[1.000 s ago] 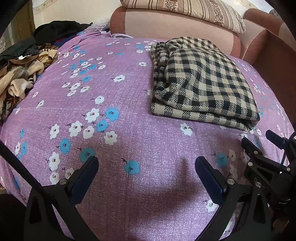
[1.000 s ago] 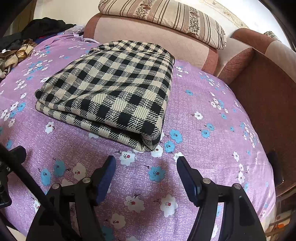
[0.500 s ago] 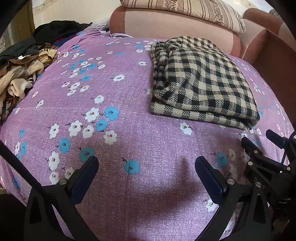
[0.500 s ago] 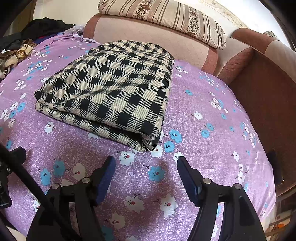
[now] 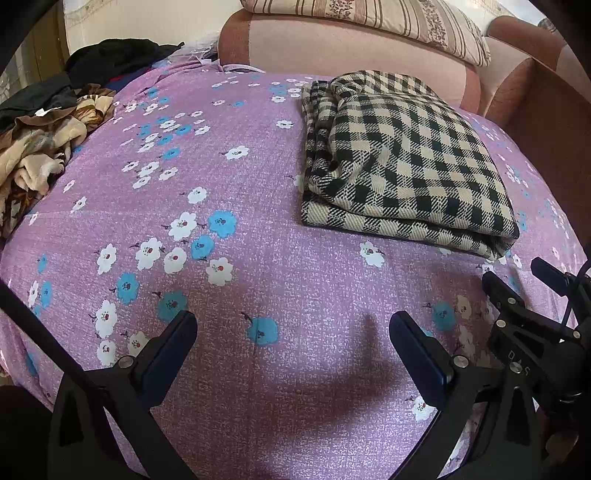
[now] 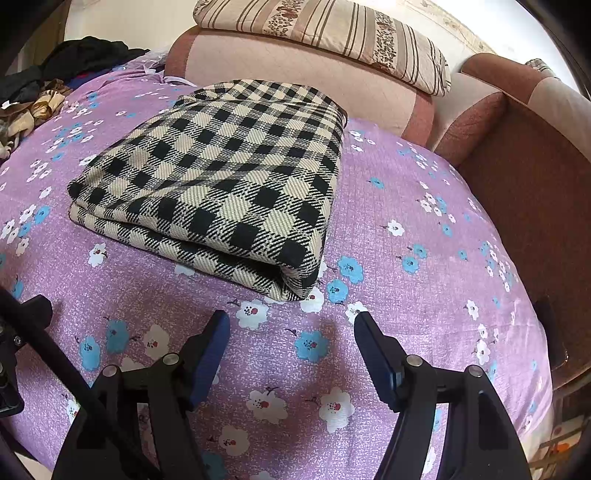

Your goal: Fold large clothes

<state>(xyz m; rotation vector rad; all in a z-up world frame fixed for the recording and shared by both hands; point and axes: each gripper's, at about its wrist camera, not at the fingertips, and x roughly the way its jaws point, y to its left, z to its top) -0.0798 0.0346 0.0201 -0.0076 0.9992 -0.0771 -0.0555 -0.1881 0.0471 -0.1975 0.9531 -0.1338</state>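
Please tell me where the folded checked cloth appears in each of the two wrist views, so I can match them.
Left wrist view: the checked cloth lies upper right of centre, on the purple sheet.
Right wrist view: the checked cloth lies centre-left, larger and closer.
Shared landmark: the striped pillow on top of the pink sofa back, behind the cloth in both views.

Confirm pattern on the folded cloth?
Black-and-cream check on the folded cloth; clearest in right wrist view.
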